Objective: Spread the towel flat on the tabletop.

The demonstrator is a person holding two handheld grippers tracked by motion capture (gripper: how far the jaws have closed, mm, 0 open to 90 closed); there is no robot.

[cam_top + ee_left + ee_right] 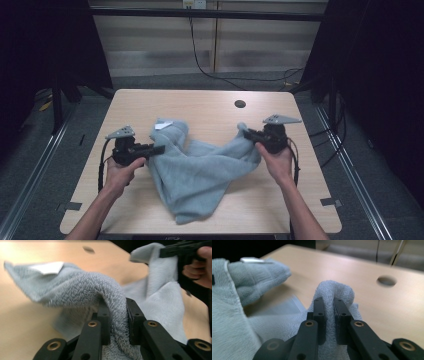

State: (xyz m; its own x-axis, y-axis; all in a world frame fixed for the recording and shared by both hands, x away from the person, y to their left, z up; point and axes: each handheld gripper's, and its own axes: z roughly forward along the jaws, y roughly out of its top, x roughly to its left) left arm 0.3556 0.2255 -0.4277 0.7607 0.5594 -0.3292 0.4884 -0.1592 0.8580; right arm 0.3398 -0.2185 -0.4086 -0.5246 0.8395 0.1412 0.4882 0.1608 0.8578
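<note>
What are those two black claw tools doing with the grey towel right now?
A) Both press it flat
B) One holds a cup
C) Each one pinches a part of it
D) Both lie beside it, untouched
C: the left gripper and the right gripper each have towel clamped between their jaws.

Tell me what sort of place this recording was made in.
Probably a lab or recording booth rather than a home: a bare light wooden table with a round cable hole, black curtains on both sides, and loose black cables on the grey floor behind. A pale blue-grey terry towel lies on it.
</note>
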